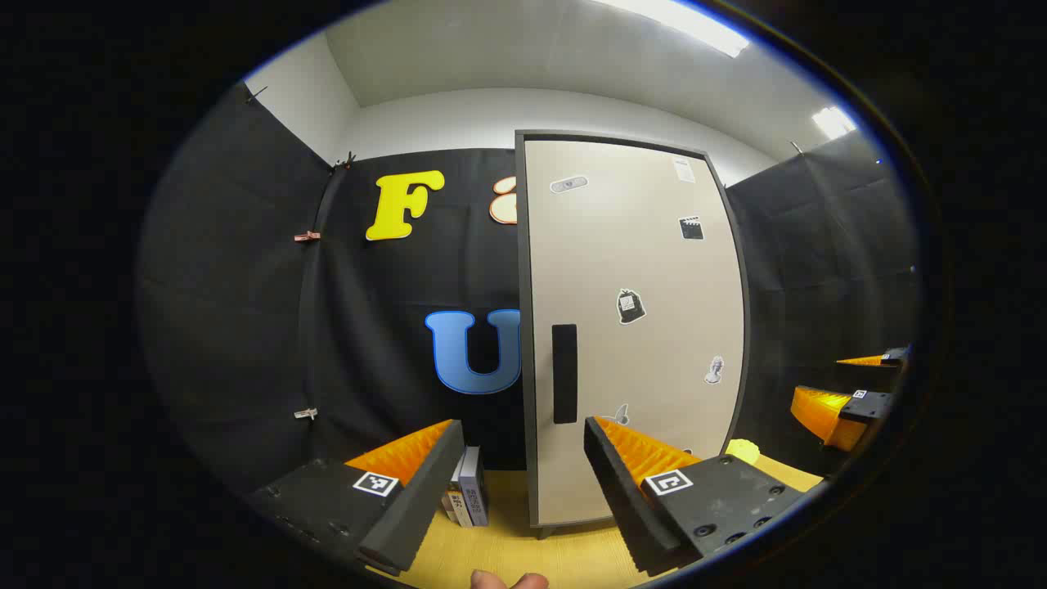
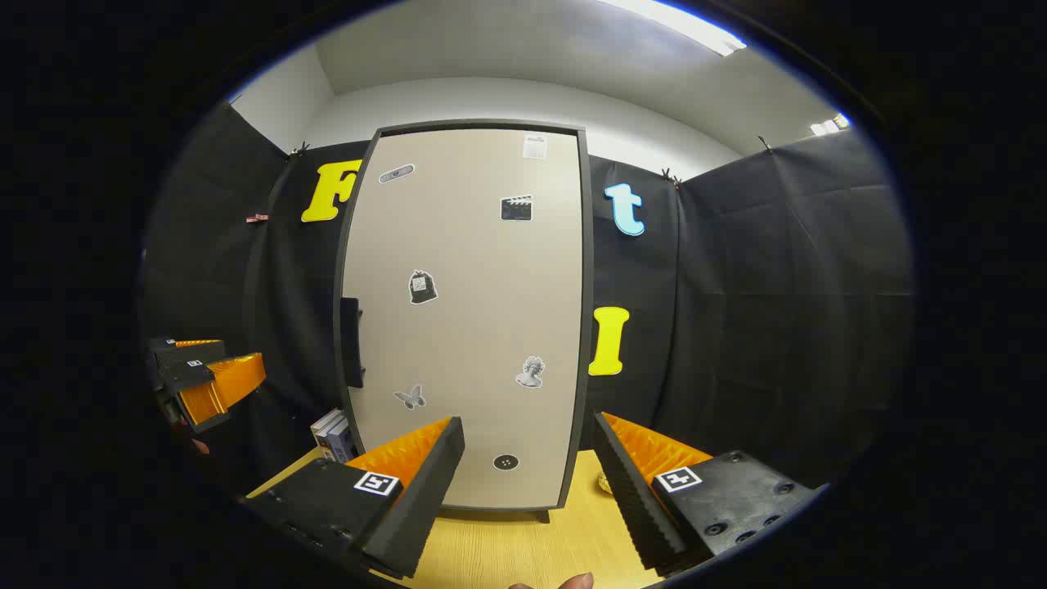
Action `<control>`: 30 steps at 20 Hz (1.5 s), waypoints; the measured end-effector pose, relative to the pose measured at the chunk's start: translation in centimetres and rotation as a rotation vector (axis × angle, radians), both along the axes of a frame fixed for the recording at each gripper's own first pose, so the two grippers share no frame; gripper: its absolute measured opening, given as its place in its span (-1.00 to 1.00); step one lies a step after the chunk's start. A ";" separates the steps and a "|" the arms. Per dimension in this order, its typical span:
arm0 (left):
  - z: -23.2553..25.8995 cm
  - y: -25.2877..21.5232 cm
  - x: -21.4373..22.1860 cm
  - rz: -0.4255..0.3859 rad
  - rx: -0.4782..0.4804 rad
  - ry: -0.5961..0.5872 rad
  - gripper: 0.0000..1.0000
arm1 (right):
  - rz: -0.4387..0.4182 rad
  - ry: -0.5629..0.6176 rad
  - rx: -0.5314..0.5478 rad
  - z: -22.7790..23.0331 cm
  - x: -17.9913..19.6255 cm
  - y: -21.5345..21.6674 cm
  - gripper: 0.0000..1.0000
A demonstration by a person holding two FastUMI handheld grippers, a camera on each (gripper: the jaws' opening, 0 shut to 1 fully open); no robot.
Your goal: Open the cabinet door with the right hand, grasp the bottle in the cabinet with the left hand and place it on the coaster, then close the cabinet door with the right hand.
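Note:
A tall cabinet stands on the wooden table with its beige door shut, hiding the inside. A black vertical handle sits at the door's left edge. My left gripper is open a short way in front of the door's handle side, with nothing between its fingers. My right gripper is open and empty too, facing the lower door. Each view also shows the other gripper off to the side: the right one and the left one. A small yellow-green object, possibly the coaster, lies right of the cabinet.
A few books stand on the table left of the cabinet. Black cloth walls close in the booth behind and on both sides. A fingertip shows at the bottom edge.

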State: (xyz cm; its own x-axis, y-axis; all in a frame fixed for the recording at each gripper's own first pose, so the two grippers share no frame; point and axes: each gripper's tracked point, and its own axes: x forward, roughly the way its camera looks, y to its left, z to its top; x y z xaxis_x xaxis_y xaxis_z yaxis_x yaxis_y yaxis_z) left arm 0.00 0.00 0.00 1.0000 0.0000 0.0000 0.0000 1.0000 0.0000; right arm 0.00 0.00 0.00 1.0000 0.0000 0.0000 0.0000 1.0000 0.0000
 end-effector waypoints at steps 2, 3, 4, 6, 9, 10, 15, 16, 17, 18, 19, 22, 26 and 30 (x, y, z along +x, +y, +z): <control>0.2 -0.1 0.0 -0.003 0.003 -0.003 0.87 | -0.005 0.001 0.001 0.0 0.0 -0.2 0.95; 0.1 -0.2 0.0 -0.004 0.004 -0.004 0.88 | -0.008 0.001 0.004 -0.1 0.0 -0.3 0.95; 0.3 -0.3 0.0 -0.005 0.006 -0.007 0.87 | -0.009 0.001 0.005 -0.1 0.0 -0.5 0.95; 0.3 -0.4 0.1 -0.007 0.011 -0.006 0.87 | -0.013 0.002 0.004 -0.1 0.0 -0.6 0.95; 0.2 -0.8 0.1 -0.011 0.012 -0.006 0.87 | -0.016 0.001 0.006 0.0 -0.1 -1.0 0.95; 0.2 -0.8 0.2 -0.012 0.012 -0.005 0.87 | -0.017 0.002 0.006 0.0 -0.1 -1.1 0.95; 0.2 -1.1 0.3 -0.015 0.014 -0.006 0.87 | -0.020 0.002 0.008 -0.1 -0.1 -1.4 0.95; 0.2 -1.1 0.3 -0.014 0.015 -0.005 0.87 | -0.021 0.002 0.008 0.0 -0.1 -1.4 0.95; 0.2 -1.0 0.3 -0.014 0.014 -0.004 0.87 | -0.022 0.001 0.009 0.0 0.0 -1.4 0.95; 0.2 -1.0 0.3 -0.013 0.011 -0.003 0.87 | -0.022 0.000 0.010 0.1 0.0 -1.5 0.95; 0.0 -1.1 0.3 -0.013 0.009 -0.002 0.87 | -0.023 0.000 0.009 0.1 0.1 -1.5 0.95; 0.0 -0.8 0.4 -0.009 0.016 0.002 0.87 | -0.023 0.003 0.010 0.0 0.3 -1.5 0.95; 0.0 0.2 0.6 0.003 0.019 -0.001 0.87 | -0.001 -0.006 0.020 0.4 1.2 -0.1 0.95; -0.3 1.4 0.7 0.014 0.013 -0.001 0.87 | 0.047 -0.025 0.037 1.5 3.2 3.0 0.95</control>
